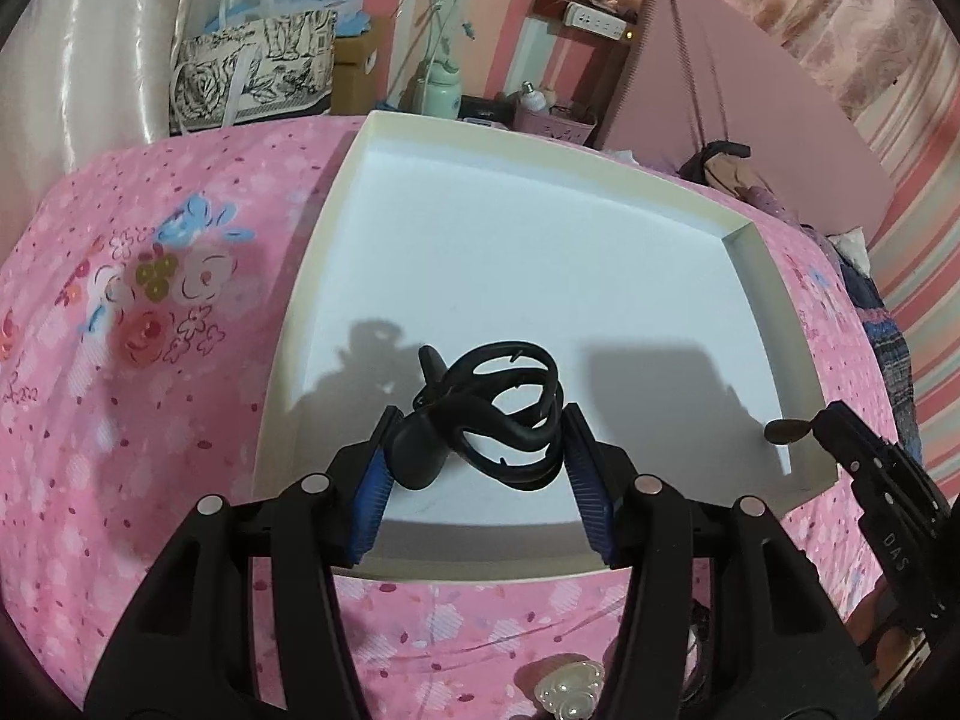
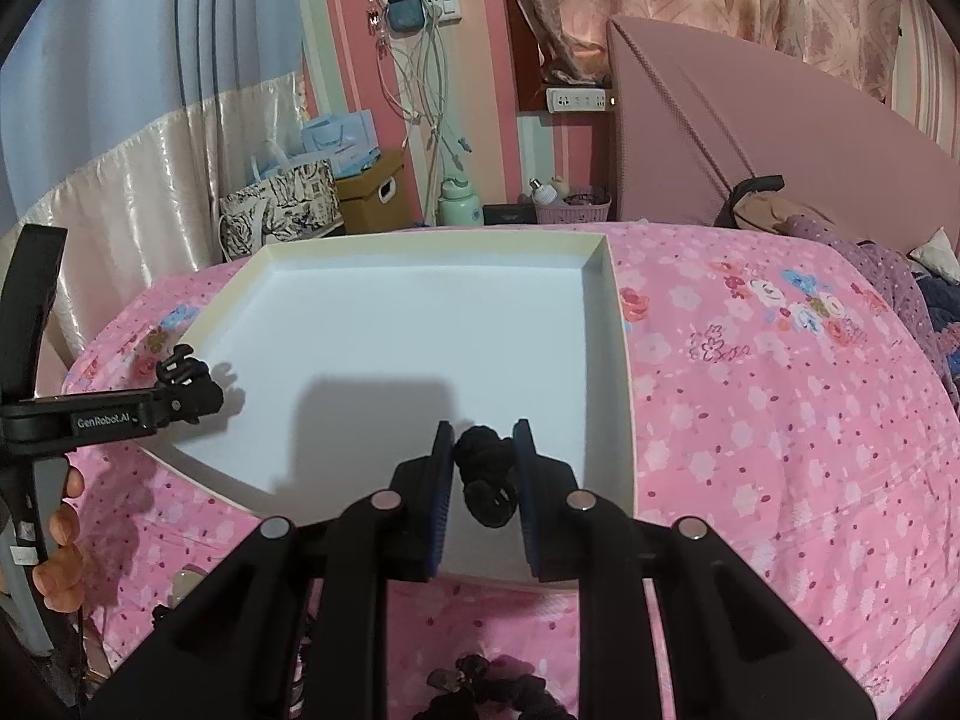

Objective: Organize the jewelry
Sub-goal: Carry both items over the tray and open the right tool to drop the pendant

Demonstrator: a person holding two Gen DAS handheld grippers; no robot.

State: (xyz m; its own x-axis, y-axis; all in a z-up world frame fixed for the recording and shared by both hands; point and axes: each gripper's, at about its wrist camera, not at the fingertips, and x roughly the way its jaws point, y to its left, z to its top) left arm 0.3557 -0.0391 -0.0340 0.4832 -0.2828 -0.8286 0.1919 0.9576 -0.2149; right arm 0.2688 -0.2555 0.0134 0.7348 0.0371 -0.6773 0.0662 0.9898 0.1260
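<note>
since both loads sit right over the white tray [image 1: 540, 162], the move to come turns on straight down: the tray floor lies directly below each grip, nothing on it.

left gripper [image 1: 477, 438]: jaws about half spread, pads pinching a black claw hair clip [image 1: 492, 414]; its long axis runs across the jaws, over the near-left part of the tray.

right gripper [image 2: 483, 456]: jaws narrow, pinching a black knotted hair tie [image 2: 486, 468] that hangs lengthwise along the fingers, over the near-right corner by the rim.

neither arm looks nearer; both appear just above the floor. more pieces wait on the pink bedspread [image 1: 120, 390]: a pearl flower piece [image 1: 570, 690] and dark bits.
</note>
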